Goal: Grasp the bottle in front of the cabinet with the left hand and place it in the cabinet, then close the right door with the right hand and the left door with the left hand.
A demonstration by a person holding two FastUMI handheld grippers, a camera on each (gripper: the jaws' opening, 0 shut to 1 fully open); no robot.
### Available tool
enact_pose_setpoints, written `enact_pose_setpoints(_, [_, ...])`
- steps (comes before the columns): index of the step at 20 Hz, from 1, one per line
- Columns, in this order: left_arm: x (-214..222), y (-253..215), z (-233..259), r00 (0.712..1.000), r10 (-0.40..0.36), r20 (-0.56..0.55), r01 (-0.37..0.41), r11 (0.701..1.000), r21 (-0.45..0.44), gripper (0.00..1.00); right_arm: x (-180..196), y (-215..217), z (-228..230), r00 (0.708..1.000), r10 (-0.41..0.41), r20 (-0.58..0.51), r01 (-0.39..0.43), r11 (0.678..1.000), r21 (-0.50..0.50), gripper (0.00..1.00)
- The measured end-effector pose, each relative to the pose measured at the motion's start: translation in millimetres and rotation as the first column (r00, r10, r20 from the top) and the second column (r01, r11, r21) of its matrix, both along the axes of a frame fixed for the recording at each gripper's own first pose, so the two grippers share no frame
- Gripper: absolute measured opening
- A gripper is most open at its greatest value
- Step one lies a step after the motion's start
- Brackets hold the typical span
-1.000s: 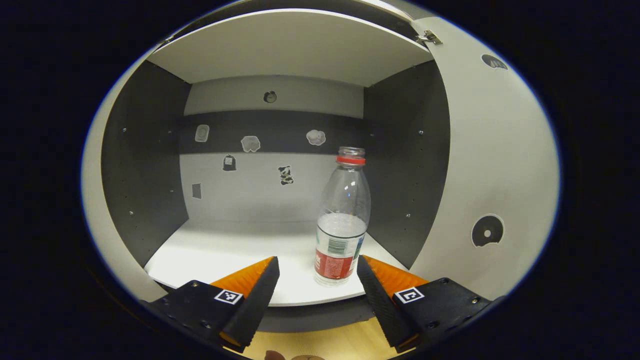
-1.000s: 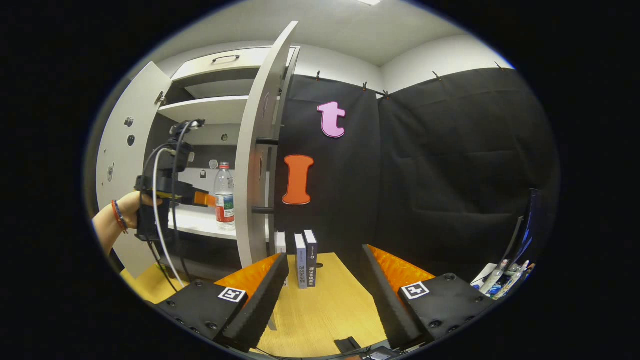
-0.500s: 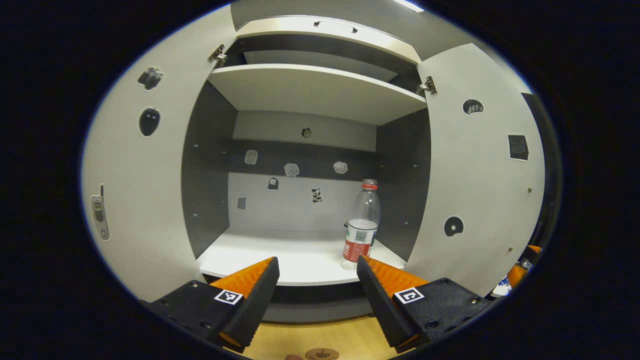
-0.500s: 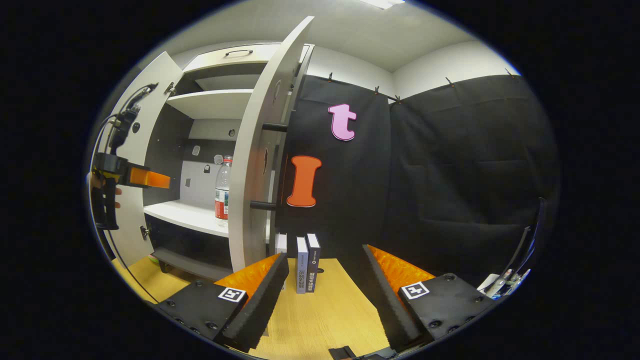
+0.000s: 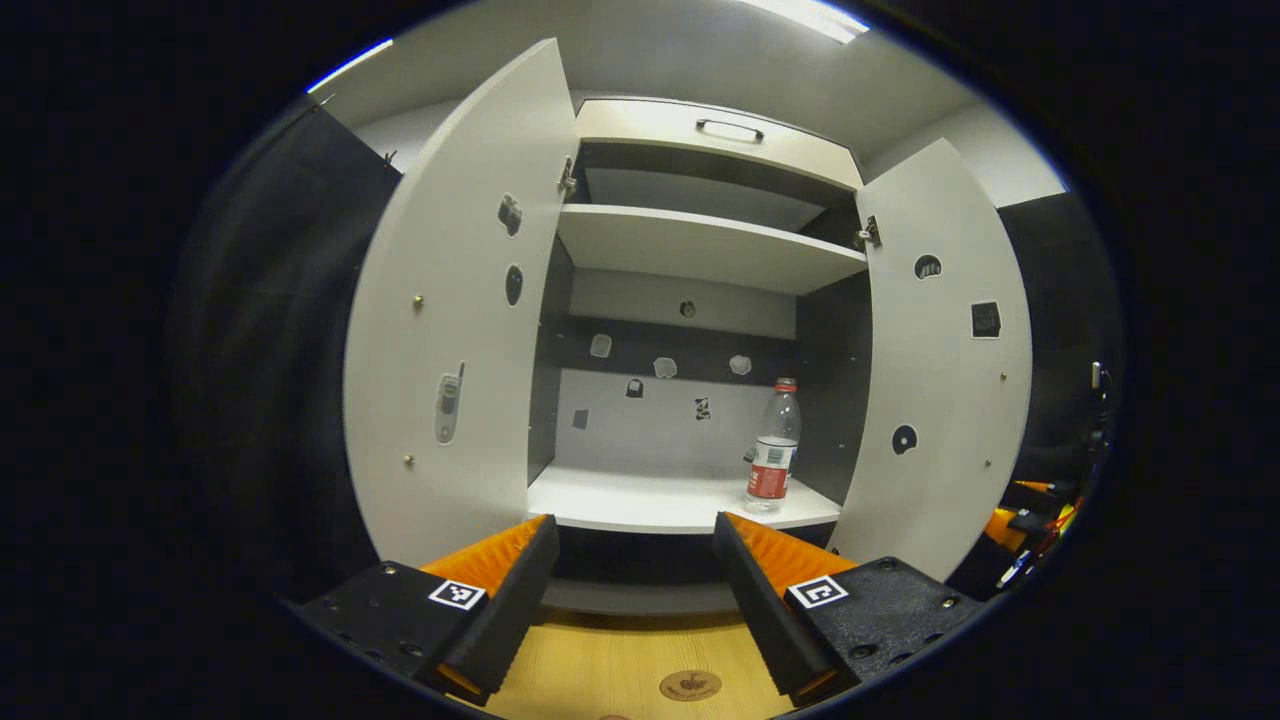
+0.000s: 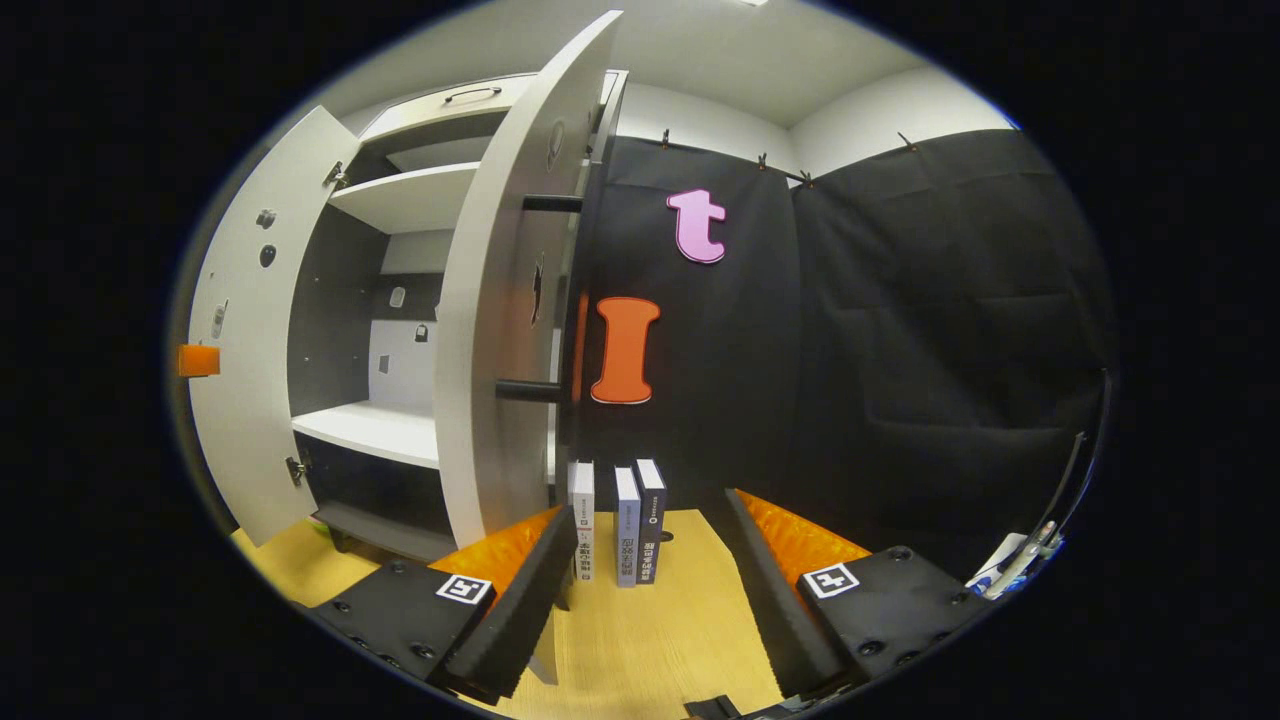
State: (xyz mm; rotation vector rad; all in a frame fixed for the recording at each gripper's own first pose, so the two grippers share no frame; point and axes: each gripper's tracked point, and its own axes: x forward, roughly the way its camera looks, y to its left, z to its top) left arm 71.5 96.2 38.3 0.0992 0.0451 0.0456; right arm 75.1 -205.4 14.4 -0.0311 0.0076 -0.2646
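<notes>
Clear plastic with a red label, the bottle point(image 5: 773, 460) stands upright on the cabinet's lower shelf point(image 5: 640, 500), toward its right end near the dark side wall, so by these views the placing step is done. The left gripper point(image 5: 635, 570) sits well back from the cabinet over the wooden table point(image 5: 610, 670), its jaws apart and holding nothing. The right gripper point(image 6: 648, 570) also has its jaws apart and empty, pointing past the outer face of the right door point(image 6: 500, 330) toward three books point(image 6: 625, 525) standing against the black cloth wall.

Both doors stand wide open — the left door point(image 5: 450, 340) swung out on the far left, the right door seen nearly edge-on in the right gripper view, with two dark handle pegs point(image 6: 530, 390) jutting from its outer face. Closing the right door looks to be the step in hand. That calls for bringing the right gripper to that door's outer face, near its free edge, and pushing it shut — then the same for the left door with the left gripper.
</notes>
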Motion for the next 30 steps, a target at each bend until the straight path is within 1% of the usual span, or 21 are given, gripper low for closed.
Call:
enact_pose_setpoints(2, [-13.1,8.2,2.0,1.000,-0.003,0.010,0.003,1.000,-0.004,0.95,0.3,0.2,1.5,1.000,0.005,0.005,-0.005,1.000,0.002,0.97])
enact_pose_setpoints(3, [-19.0,13.5,-0.4,1.000,-0.003,0.008,0.003,1.000,-0.005,0.93,-0.1,0.9,1.4,1.000,0.008,0.004,-0.008,1.000,0.006,0.92])
enact_pose_setpoints(4, [-26.1,19.0,-2.1,1.000,0.005,0.002,-0.005,1.000,-0.005,0.95,0.2,2.3,0.6,1.000,0.010,0.000,-0.010,1.000,0.012,0.91])
enact_pose_setpoints(5, [-32.8,26.2,-3.6,1.000,0.019,-0.002,-0.019,1.000,-0.003,0.93,1.1,3.0,0.9,1.000,0.010,-0.001,-0.010,1.000,0.015,0.89])
enact_pose_setpoints(6, [-38.5,32.5,-4.6,1.000,0.031,-0.002,-0.031,1.000,-0.003,0.95,0.5,3.4,1.1,1.000,0.005,-0.001,-0.005,1.000,0.012,0.95])
enact_pose_setpoints(8, [-45.8,41.5,-7.4,0.999,0.053,-0.005,-0.053,0.998,-0.013,0.95,0.2,3.2,2.8,1.000,-0.009,0.005,0.009,1.000,-0.011,0.94])
enact_pose_setpoints(10, [-49.4,47.8,-8.2,0.998,0.059,0.001,-0.059,0.998,-0.036,0.95,-2.4,6.0,3.2,1.000,-0.019,0.009,0.019,0.999,-0.028,0.94])
enact_pose_setpoints(13, [-51.9,54.4,-9.7,0.998,0.061,0.005,-0.061,0.996,-0.058,0.95,-1.5,9.1,1.8,1.000,-0.017,0.007,0.017,1.000,-0.007,0.94])
enact_pose_setpoints(17, [-51.9,67.2,-6.9,0.996,0.088,0.019,-0.087,0.995,-0.051,0.95,3.1,21.3,0.5,1.000,0.003,0.002,-0.004,1.000,0.021,0.94])
enact_pose_setpoints(18, [-51.8,70.1,-6.6,0.996,0.092,0.019,-0.091,0.994,-0.053,0.93,4.4,24.5,0.5,1.000,0.011,0.002,-0.011,1.000,0.023,0.94])
enact_pose_setpoints(20, [-51.0,75.6,-8.6,0.995,0.103,0.016,-0.101,0.993,-0.061,0.95,6.9,36.9,1.0,0.999,0.034,0.003,-0.034,0.999,0.032,0.94])
enact_pose_setpoints(21, [-50.3,77.3,-9.0,0.994,0.107,0.015,-0.105,0.992,-0.064,0.93,7.3,45.1,0.9,0.999,0.051,0.004,-0.051,0.998,0.038,0.94])
enact_pose_setpoints(22, [-50.3,78.5,-10.1,0.994,0.110,0.015,-0.109,0.992,-0.066,0.95,9.9,53.4,0.8,0.998,0.069,0.003,-0.069,0.997,0.044,0.94])
enact_pose_setpoints(23, [-50.9,80.8,-11.2,0.993,0.115,0.013,-0.113,0.991,-0.065,0.95,13.5,61.0,0.7,0.996,0.089,-0.001,-0.089,0.995,0.045,0.94])
enact_pose_setpoints(30, [-59.8,102.8,-21.2,0.987,0.161,-0.005,-0.161,0.984,-0.075,0.95,33.8,102.5,5.0,0.985,0.170,-0.004,-0.170,0.985,0.025,0.94])
